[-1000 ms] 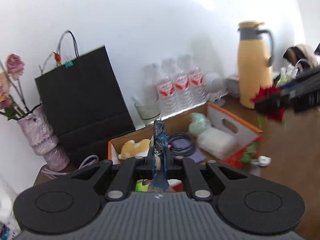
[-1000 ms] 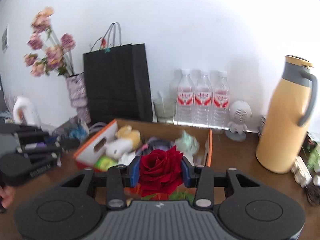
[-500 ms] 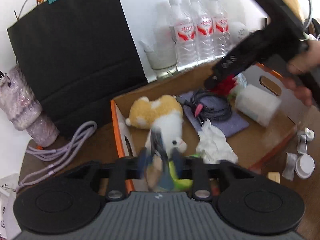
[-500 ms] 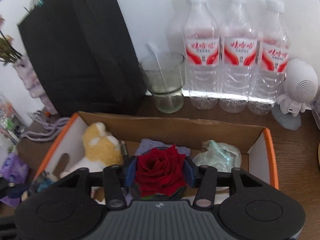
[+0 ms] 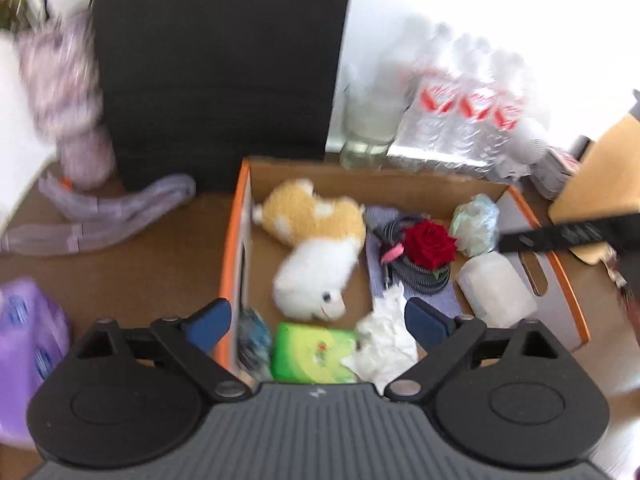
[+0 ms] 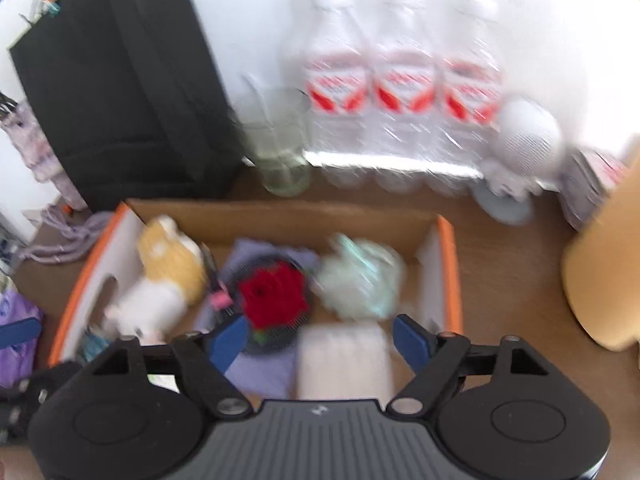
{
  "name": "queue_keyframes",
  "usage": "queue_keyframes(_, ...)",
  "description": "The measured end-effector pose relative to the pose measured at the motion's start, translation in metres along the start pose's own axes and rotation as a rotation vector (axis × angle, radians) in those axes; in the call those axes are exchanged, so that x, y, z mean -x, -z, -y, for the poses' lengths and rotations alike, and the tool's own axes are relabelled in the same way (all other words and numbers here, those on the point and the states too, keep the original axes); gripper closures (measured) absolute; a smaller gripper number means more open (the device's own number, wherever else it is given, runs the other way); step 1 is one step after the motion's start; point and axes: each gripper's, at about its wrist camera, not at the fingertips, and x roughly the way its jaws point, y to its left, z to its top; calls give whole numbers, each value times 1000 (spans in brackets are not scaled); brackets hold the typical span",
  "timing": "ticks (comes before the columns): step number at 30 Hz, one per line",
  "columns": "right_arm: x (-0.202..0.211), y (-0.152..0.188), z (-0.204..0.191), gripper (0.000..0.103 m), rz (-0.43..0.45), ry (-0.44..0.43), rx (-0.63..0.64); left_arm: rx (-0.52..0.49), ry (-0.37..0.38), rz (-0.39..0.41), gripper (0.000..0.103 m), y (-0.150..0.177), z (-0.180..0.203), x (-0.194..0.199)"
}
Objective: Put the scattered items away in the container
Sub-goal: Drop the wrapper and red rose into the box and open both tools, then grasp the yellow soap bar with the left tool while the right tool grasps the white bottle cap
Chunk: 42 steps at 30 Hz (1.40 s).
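The orange-edged cardboard box (image 5: pixel 440 186) (image 6: pixel 288 216) holds a plush toy (image 5: pixel 316 248), a coiled cable, a red rose (image 5: pixel 430 242) (image 6: pixel 276 294), a green packet (image 5: pixel 312 354), crumpled tissue and a blue wrapper (image 5: pixel 252 334) in the near left corner. My left gripper (image 5: pixel 318 322) is open and empty above the box's near edge. My right gripper (image 6: pixel 320 340) is open and empty above the box, just short of the rose. Its arm shows at the right of the left wrist view (image 5: pixel 560 236).
A black paper bag (image 5: pixel 220 60) stands behind the box, with a glass (image 6: pixel 280 148), three water bottles (image 6: pixel 400 92) and a small white speaker (image 6: pixel 524 140) along the wall. A yellow jug (image 6: pixel 604 280) stands right. A purple cable (image 5: pixel 104 216), a vase and a purple pack (image 5: pixel 24 352) lie left.
Both grippers have opened. The blue wrapper has dropped from the left gripper into the box's near left corner. The rose has dropped from the right gripper onto the coiled cable.
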Motion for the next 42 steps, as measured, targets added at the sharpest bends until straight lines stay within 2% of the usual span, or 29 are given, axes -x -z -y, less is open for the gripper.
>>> queue_keyframes(4, 23, 18, 12, 24, -27, 51, -25, 55, -59, -14, 4, 2, 14, 5)
queue_keyframes(5, 28, 23, 12, 24, -30, 66, -20, 44, -94, 0, 0, 2, 20, 9)
queue_keyframes(7, 38, 33, 12, 23, -29, 94, -7, -5, -157, 24, 0, 6, 34, 18)
queue_keyframes(10, 52, 46, 10, 22, -12, 106, -23, -43, -189, 79, 0, 14, 45, 39)
queue_keyframes(11, 59, 51, 8, 22, 13, 95, -30, -48, -185, 137, 0, 20, 48, 50)
queue_keyframes(13, 77, 66, 1, 22, 131, 41, -27, -65, -153, 332, 0, 41, 50, 76)
queue_keyframes(15, 97, 90, -5, 19, 325, -29, 1, -80, -109, 519, 0, 68, 50, 96)
queue_keyframes(16, 104, 103, -8, 17, 422, -40, 16, -94, -88, 557, 0, 78, 50, 101)
queue_keyframes(17, 109, 114, -10, 16, 492, -40, 24, -109, -81, 560, 0, 85, 51, 104)
queue_keyframes(19, 114, 130, -12, 16, 552, -49, 23, -134, -93, 555, 0, 95, 53, 109)
queue_keyframes(22, 124, 144, -14, 16, 580, -80, -4, -155, -98, 587, 0, 110, 55, 120)
queue_keyframes(26, 145, 175, -27, 16, 611, -44, 16, -156, -130, 616, 0, 143, 55, 143)
queue_keyframes(30, 173, 248, -35, 13, 669, -43, 58, -107, -54, 618, 0, 204, 54, 173)
queue_keyframes(35, 195, 362, -37, 13, 718, -53, 152, -109, 48, 616, 0, 309, 49, 195)
queue_keyframes(37, 200, 402, -32, 12, 704, -48, 162, -93, 51, 551, 0, 341, 47, 195)
queue_keyframes(39, 201, 428, -23, 12, 661, -73, 125, -95, 74, 512, 0, 363, 47, 194)
queue_keyframes(41, 198, 440, -17, 12, 611, -102, 98, -111, 63, 492, 0, 368, 50, 190)
queue_keyframes(42, 196, 440, -16, 13, 604, -85, 102, -118, 49, 492, 0, 365, 52, 187)
